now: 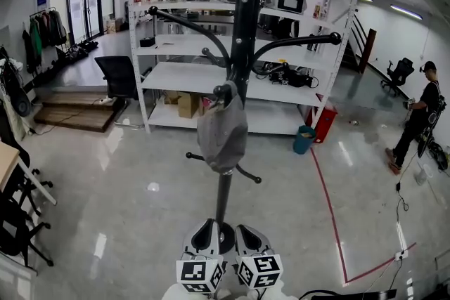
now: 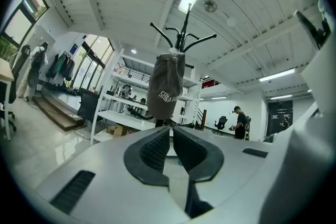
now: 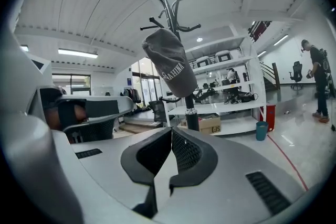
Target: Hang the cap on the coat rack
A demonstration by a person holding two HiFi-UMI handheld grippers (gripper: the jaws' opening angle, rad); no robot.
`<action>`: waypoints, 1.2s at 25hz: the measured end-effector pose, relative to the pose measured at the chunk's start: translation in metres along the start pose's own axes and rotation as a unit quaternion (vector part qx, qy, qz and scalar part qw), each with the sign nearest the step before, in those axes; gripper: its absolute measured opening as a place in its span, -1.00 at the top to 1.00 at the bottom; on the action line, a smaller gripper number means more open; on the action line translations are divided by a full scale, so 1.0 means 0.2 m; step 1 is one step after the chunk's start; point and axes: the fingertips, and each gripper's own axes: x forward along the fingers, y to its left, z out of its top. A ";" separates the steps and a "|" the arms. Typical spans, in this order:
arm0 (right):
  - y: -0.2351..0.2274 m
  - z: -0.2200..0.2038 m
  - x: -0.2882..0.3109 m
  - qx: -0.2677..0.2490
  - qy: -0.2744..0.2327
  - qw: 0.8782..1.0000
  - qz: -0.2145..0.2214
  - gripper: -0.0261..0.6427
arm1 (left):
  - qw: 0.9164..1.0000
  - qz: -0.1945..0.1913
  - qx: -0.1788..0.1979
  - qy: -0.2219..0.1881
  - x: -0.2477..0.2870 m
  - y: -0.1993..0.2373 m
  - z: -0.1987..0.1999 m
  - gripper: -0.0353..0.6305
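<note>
A grey fabric cap (image 1: pixel 222 133) hung from a short hook on the tall black metal coat rack (image 1: pixel 242 24) at the centre of the head view, its crown drooping beside the pole. At the bottom centre, the left gripper (image 1: pixel 211 224) and the right gripper (image 1: pixel 247 227) sat side by side, well below the cap and apart from it. The left claw was clenched to a thin slit with nothing between its jaws. The right claw was clenched shut, also empty. White metal shelving (image 1: pixel 211 74) stood behind the rack.
</note>
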 end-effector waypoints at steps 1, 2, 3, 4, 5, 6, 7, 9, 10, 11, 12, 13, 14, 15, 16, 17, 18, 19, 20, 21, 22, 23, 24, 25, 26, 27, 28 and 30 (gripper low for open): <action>0.00 0.00 -0.01 -0.001 0.001 1.000 0.002 0.89 | 1.000 0.007 0.002 0.002 -0.01 0.01 -0.01 0.83; -0.01 -0.01 -0.01 -0.002 0.002 1.000 0.004 0.89 | 1.000 0.012 0.005 0.004 -0.01 0.01 -0.02 0.85; -0.01 -0.01 -0.02 -0.003 0.004 1.000 0.006 0.89 | 1.000 0.016 0.007 0.003 -0.02 0.01 -0.03 0.86; -0.01 -0.01 -0.03 -0.004 0.004 1.000 0.009 0.89 | 1.000 0.020 0.008 0.002 -0.02 0.01 -0.03 0.88; -0.02 -0.02 -0.03 -0.006 0.004 1.000 0.013 0.89 | 1.000 0.024 0.008 0.000 -0.02 0.01 -0.03 0.88; -0.01 -0.02 -0.03 -0.007 0.004 1.000 0.016 0.89 | 1.000 0.026 0.008 -0.001 -0.03 0.01 -0.03 0.88; -0.01 -0.02 -0.03 -0.007 0.003 1.000 0.020 0.89 | 1.000 0.028 0.008 -0.001 -0.03 0.01 -0.03 0.88; -0.01 -0.02 -0.04 -0.004 -0.001 1.000 0.022 0.89 | 1.000 0.025 0.009 0.000 -0.04 0.01 -0.03 0.88; -0.01 -0.02 -0.04 -0.003 -0.003 1.000 0.021 0.89 | 1.000 0.022 0.010 0.001 -0.04 0.00 -0.03 0.88; 0.00 -0.02 -0.04 -0.003 -0.004 1.000 0.021 0.89 | 1.000 0.019 0.011 0.001 -0.05 0.00 -0.03 0.88; 0.01 -0.01 -0.05 -0.004 -0.006 1.000 0.020 0.89 | 1.000 0.016 0.012 0.002 -0.05 -0.01 -0.03 0.88; 0.02 -0.01 -0.05 -0.005 -0.007 1.000 0.020 0.89 | 1.000 0.013 0.013 0.002 -0.06 -0.01 -0.02 0.88; 0.03 0.00 -0.05 -0.005 -0.008 1.000 0.018 0.89 | 1.000 0.011 0.014 0.002 -0.06 -0.01 -0.02 0.88; 0.04 0.00 -0.05 -0.005 -0.011 1.000 0.017 0.89 | 1.000 0.007 0.016 0.002 -0.07 -0.01 -0.01 0.88; 0.05 0.01 -0.05 -0.005 -0.015 1.000 0.014 0.89 | 1.000 0.004 0.018 0.001 -0.08 -0.01 0.00 0.88; 0.07 0.01 -0.06 -0.007 -0.018 1.000 0.011 0.89 | 1.000 0.001 0.020 0.001 -0.09 0.00 0.00 0.88; 0.08 0.01 -0.06 -0.010 -0.020 1.000 0.008 0.89 | 1.000 -0.002 0.022 0.001 -0.10 0.00 0.00 0.88; 0.10 0.00 -0.07 -0.012 -0.021 1.000 0.005 0.89 | 1.000 -0.005 0.023 0.002 -0.12 0.01 0.00 0.88; 0.12 -0.01 -0.08 -0.012 -0.022 1.000 0.002 0.89 | 1.000 -0.007 0.024 0.002 -0.14 0.02 0.00 0.88; 0.14 -0.02 -0.09 -0.010 -0.023 1.000 0.000 0.89 | 1.000 -0.009 0.024 0.002 -0.16 0.02 0.01 0.88; 0.16 -0.02 -0.10 -0.007 -0.025 1.000 -0.001 0.89 | 1.000 -0.011 0.024 0.001 -0.19 0.03 0.01 0.88; 0.19 -0.03 -0.11 -0.003 -0.028 1.000 -0.003 0.89 | 1.000 -0.014 0.023 0.002 -0.21 0.04 0.01 0.88; 0.20 -0.03 -0.12 0.002 -0.032 0.999 -0.005 0.89 | 1.000 -0.016 0.022 0.004 -0.23 0.05 0.01 0.88; 0.22 -0.03 -0.13 0.009 -0.037 0.999 -0.007 0.89 | 1.000 -0.019 0.020 0.006 -0.25 0.06 0.00 0.88; 0.24 -0.03 -0.15 0.013 -0.041 0.999 -0.008 0.89 | 1.000 -0.022 0.019 0.008 -0.26 0.07 0.00 0.88; 0.25 -0.03 -0.16 0.015 -0.044 0.999 -0.009 0.89 | 1.000 -0.024 0.018 0.008 -0.28 0.07 0.00 0.88; 0.27 -0.03 -0.18 0.014 -0.046 0.999 -0.012 0.89 | 0.999 -0.027 0.017 0.008 -0.30 0.07 0.00 0.88; 0.29 -0.04 -0.20 0.012 -0.047 0.999 -0.018 0.89 | 0.999 -0.033 0.015 0.007 -0.34 0.08 0.00 0.88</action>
